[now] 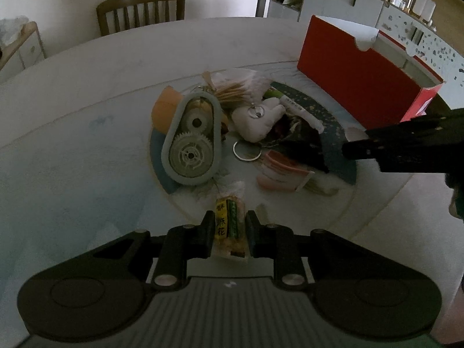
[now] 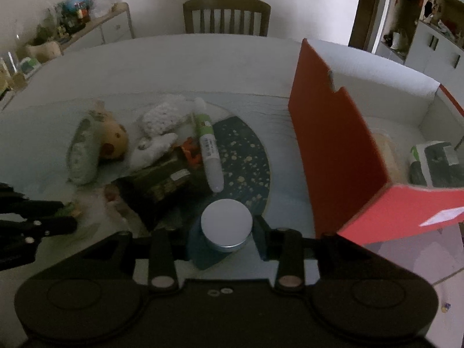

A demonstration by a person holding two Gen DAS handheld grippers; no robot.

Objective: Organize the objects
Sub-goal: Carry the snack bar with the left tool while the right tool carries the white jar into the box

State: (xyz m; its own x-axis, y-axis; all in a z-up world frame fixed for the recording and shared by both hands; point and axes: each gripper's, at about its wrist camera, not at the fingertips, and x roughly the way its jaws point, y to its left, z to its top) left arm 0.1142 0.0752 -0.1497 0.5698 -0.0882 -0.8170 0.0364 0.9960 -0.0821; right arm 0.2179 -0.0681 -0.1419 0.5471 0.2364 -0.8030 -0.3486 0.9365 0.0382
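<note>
My left gripper (image 1: 230, 223) is shut on a small snack packet (image 1: 229, 220) with a yellow and green label, near the front of the round mat (image 1: 333, 133). My right gripper (image 2: 227, 229) is shut on a round tin (image 2: 226, 223) with a white lid, held just above the mat (image 2: 246, 156). An open red box (image 2: 333, 145) stands right of it, with a dark packet (image 2: 435, 162) inside. From the left wrist view the right gripper (image 1: 377, 145) reaches in from the right, below the red box (image 1: 356, 81).
A pile lies mid-table: a grey gear toy (image 1: 190, 139), a white plush (image 1: 258, 119), a bag of sticks (image 1: 232, 90), a key ring (image 1: 246, 150), a pink packet (image 1: 278, 171), a green-and-white tube (image 2: 208, 148), a dark green packet (image 2: 162, 179). A wooden chair (image 2: 226, 14) stands behind the table.
</note>
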